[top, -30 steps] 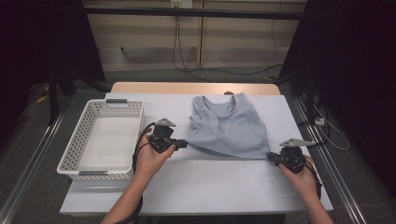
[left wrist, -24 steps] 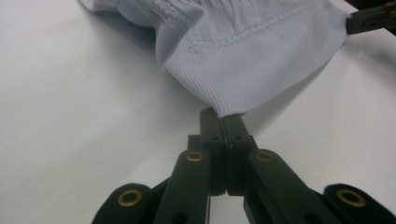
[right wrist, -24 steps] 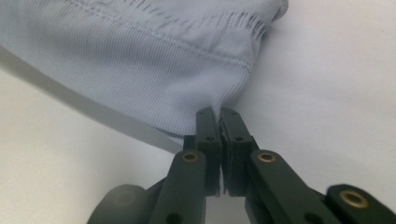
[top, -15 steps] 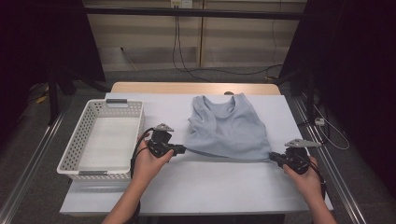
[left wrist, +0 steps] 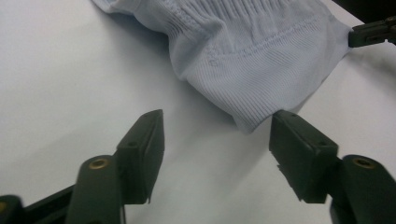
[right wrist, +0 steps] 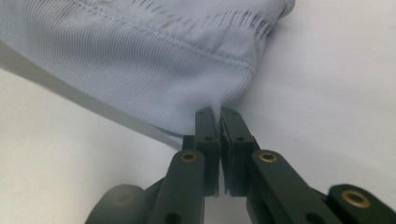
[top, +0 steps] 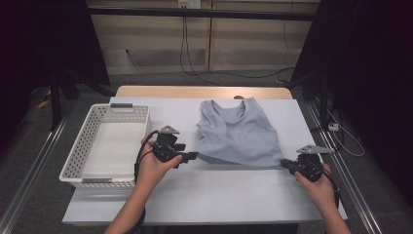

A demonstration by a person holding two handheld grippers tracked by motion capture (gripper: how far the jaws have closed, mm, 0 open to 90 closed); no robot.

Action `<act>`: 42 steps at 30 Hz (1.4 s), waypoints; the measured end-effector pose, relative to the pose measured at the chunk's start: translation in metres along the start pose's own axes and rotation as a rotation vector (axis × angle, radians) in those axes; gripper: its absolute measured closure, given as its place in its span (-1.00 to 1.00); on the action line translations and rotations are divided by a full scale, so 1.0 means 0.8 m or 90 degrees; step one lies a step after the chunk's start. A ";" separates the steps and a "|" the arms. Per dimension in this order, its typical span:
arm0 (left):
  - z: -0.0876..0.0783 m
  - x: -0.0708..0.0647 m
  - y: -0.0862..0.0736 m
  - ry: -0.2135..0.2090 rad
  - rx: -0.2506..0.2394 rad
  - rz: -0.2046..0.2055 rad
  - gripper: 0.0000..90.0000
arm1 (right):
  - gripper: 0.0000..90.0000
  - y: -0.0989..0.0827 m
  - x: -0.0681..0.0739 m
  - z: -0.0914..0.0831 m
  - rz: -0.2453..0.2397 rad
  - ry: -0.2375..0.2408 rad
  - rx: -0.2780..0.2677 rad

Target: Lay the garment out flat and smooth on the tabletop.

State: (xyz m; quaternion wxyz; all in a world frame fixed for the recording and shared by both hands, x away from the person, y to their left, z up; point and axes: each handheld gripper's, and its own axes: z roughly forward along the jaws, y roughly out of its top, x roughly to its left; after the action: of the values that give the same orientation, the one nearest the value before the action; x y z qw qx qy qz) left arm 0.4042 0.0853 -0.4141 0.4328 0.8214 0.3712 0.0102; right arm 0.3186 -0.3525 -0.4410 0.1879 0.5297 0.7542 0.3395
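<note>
High view showed a pale blue ribbed knit tank top (top: 239,132) lying flat on the white table (top: 204,195), neck away from the person, with a white perforated plastic basket (top: 78,161) just beside it on the left. The left gripper (top: 191,156) sat at the garment's lower left corner; its jaws had just been opening, and in the left gripper view they stood apart with the hem corner (left wrist: 254,122) lying loose on the table between them, touched by neither pad. The right gripper (top: 285,164) was pinched tight on the lower right hem corner (right wrist: 224,100), the cloth bunching into the closed jaws.

This looked like the end of a spreading step: the bottom edge had been laid out and the left side was being let go, while the right side had not yet been released. The next move probably called for the right jaws to part as well, then for both grippers to find fresh holds for a fold, or to gather the top toward the basket. Which, I could not tell.
</note>
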 end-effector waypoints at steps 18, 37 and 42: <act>0.028 0.010 0.006 0.020 -0.001 -0.005 -0.22 | 0.94 0.002 0.002 0.001 -0.003 -0.006 -0.004; 0.057 0.017 0.021 -0.013 -0.004 -0.025 0.82 | 0.95 0.006 0.001 0.003 0.001 -0.004 -0.011; 0.040 0.015 0.023 -0.016 -0.002 -0.041 0.87 | 0.95 0.008 -0.004 -0.008 0.009 0.005 -0.025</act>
State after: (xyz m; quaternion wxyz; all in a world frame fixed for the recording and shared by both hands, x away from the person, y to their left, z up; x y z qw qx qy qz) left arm 0.4347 0.0636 -0.4243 0.4386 0.8085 0.3922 -0.0134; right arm 0.3199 -0.3558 -0.4326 0.1930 0.5300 0.7443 0.3576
